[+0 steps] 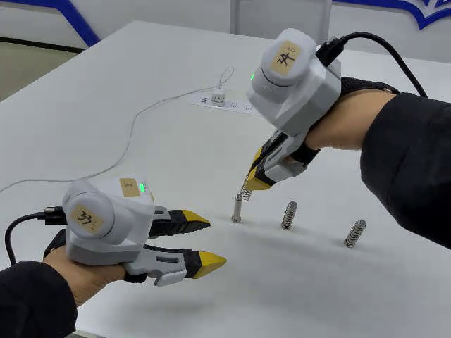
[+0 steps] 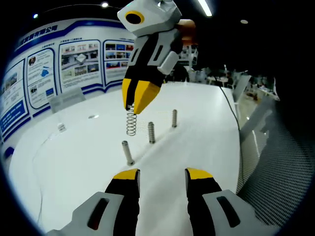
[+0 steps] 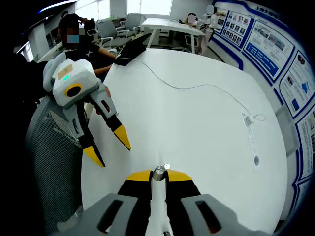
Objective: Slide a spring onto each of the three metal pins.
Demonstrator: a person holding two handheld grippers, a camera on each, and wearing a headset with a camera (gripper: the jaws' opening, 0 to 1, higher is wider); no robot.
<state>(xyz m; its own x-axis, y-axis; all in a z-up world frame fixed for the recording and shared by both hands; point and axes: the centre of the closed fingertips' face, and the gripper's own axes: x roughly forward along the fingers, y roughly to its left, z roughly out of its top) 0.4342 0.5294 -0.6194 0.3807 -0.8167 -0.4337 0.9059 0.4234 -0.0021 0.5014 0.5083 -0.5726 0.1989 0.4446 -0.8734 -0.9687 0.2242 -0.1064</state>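
Note:
My right gripper (image 1: 255, 180) is shut on a spring (image 1: 245, 191) that hangs tilted just above the top of a bare metal pin (image 1: 237, 209). In the left gripper view that spring (image 2: 131, 123) dangles from the right gripper (image 2: 138, 101), up and behind the bare pin (image 2: 127, 152). Two more pins, each wearing a spring (image 1: 289, 215) (image 1: 355, 233), stand to the right of it. The right gripper view looks down on the spring's end (image 3: 158, 172) between its shut fingertips. My left gripper (image 1: 206, 243) hovers open at the lower left, jaws pointing toward the pins, nothing held.
A thin white cable (image 1: 130, 137) runs across the white table (image 1: 176, 148) to a small plug on a paper label (image 1: 218, 97) at the back. The table's near edge lies beneath my left hand. A seated person (image 3: 78, 34) is beyond the table.

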